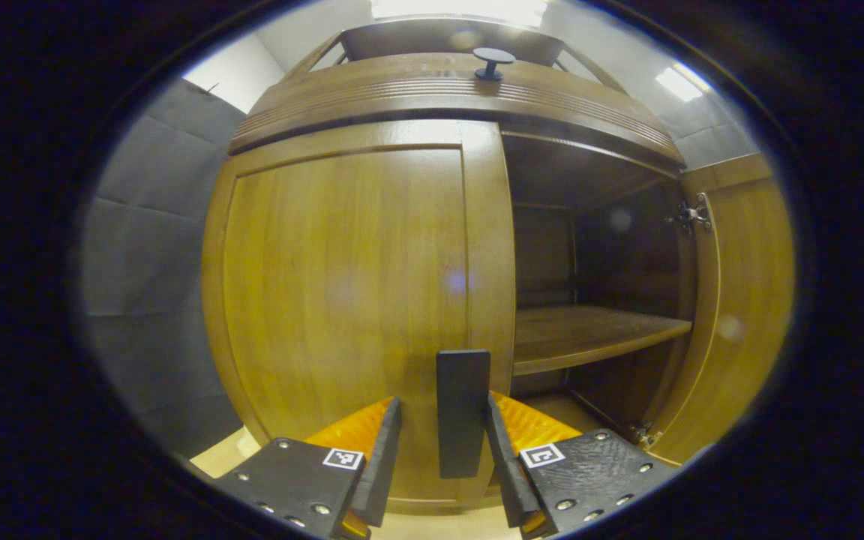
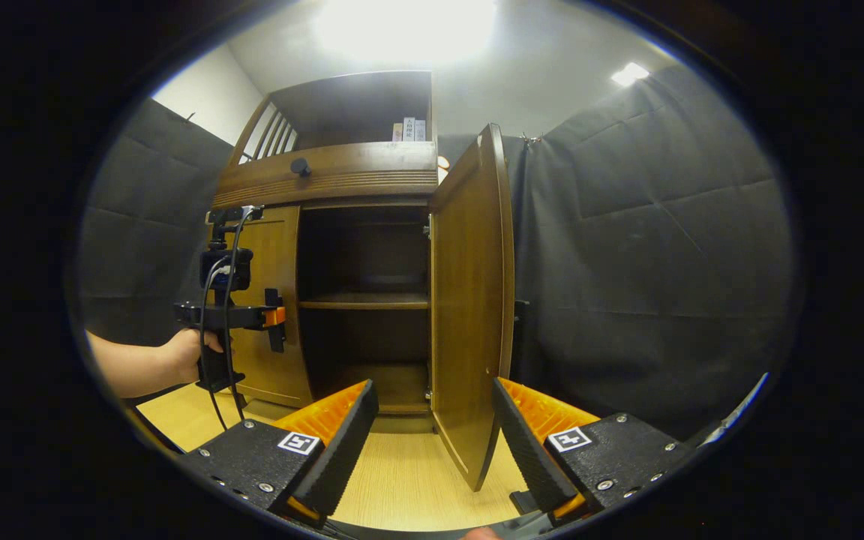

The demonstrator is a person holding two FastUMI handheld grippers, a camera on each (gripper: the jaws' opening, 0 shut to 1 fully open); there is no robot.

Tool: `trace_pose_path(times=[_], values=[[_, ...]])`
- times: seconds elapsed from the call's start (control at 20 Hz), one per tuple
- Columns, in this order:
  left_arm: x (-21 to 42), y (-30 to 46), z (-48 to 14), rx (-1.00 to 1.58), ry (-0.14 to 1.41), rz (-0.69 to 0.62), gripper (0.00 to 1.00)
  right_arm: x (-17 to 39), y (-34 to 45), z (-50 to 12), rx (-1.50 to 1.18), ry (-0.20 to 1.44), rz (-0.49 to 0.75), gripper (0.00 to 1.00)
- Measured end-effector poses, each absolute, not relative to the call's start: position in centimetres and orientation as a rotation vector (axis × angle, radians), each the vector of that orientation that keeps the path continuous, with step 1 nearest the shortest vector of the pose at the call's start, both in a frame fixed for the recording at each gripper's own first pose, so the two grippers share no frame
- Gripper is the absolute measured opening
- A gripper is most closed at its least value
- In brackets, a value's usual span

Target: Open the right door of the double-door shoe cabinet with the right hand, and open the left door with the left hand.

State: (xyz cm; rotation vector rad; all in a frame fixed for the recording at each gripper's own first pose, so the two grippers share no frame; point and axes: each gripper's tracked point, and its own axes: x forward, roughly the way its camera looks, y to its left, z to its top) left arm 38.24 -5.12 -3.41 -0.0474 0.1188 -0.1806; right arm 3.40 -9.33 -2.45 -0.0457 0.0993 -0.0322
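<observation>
Now, left gripper view: my left gripper [image 1: 443, 450] is straddling the upright handle [image 1: 463, 412] of the closed left door [image 1: 349, 300], lower centre, jaws spread, not pinching. Right gripper view: my right gripper [image 2: 436, 442] is hanging unclenched, right door [image 2: 469, 300] swung open centre-frame.

I see the brown wooden shoe cabinet [image 2: 327, 176] standing upright on the floor. Its right door [image 2: 469, 300] is swung wide open, baring a dark interior with one shelf [image 1: 589, 334]. Its left door [image 1: 342, 300] is closed flush, with a dark upright handle [image 1: 463, 412] at its inner edge.
</observation>
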Motion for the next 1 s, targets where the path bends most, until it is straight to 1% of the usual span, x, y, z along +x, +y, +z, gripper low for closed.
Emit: trace_pose_path(times=[0.05, 0.1, 0.25, 0.3, 0.5, 0.55, 0.6, 0.65, 0.7, 0.75, 0.8, 0.9, 0.95, 1.0], values=[[38.3, -5.4, -3.8, -0.049, 0.132, -0.186, 0.60, 3.4, -9.4, -2.5, -0.048, 0.102, -0.031, 0.94], [38.6, -6.2, -3.9, -0.075, 0.133, -0.219, 0.60, 3.5, -9.5, -2.8, -0.047, 0.104, -0.031, 0.94], [39.0, -6.7, -3.6, -0.063, 0.143, -0.204, 0.36, 3.4, -9.6, -2.8, -0.034, 0.103, -0.031, 0.94], [38.6, -6.4, -3.6, -0.064, 0.143, -0.196, 0.20, 3.5, -9.6, -2.8, -0.030, 0.101, -0.031, 0.94], [38.0, -6.1, -3.1, -0.086, 0.134, -0.189, 0.14, 3.2, -9.4, -3.1, -0.031, 0.104, -0.021, 0.94], [37.9, -6.1, -2.9, -0.096, 0.134, -0.198, 0.25, 3.0, -9.3, -3.2, -0.028, 0.104, -0.017, 0.94], [37.6, -6.1, -2.7, -0.102, 0.135, -0.203, 0.14, 3.0, -9.2, -3.1, -0.023, 0.101, -0.015, 0.93], [37.5, -6.1, -2.3, -0.098, 0.133, -0.205, 0.25, 2.8, -9.1, -3.0, -0.017, 0.098, -0.014, 0.94], [37.3, -6.0, -2.1, -0.092, 0.129, -0.205, 0.19, 2.8, -9.0, -2.9, -0.011, 0.095, -0.008, 0.94], [37.2, -5.9, -1.9, -0.088, 0.127, -0.202, 0.25, 2.7, -8.8, -2.9, -0.005, 0.093, -0.004, 0.95], [36.9, -5.9, -1.7, -0.092, 0.127, -0.199, 0.19, 2.6, -8.7, -2.8, 0.000, 0.091, 0.001, 0.95], [36.5, -5.6, -1.3, -0.111, 0.132, -0.195, 0.19, 2.6, -8.4, -2.8, 0.007, 0.090, 0.009, 0.94], [36.4, -5.3, -0.9, -0.116, 0.132, -0.196, 0.14, 2.4, -8.3, -2.8, 0.010, 0.090, 0.010, 0.95], [36.5, -5.0, -0.4, -0.118, 0.132, -0.196, 0.19, 2.3, -8.2, -2.9, 0.014, 0.090, 0.012, 0.94]])
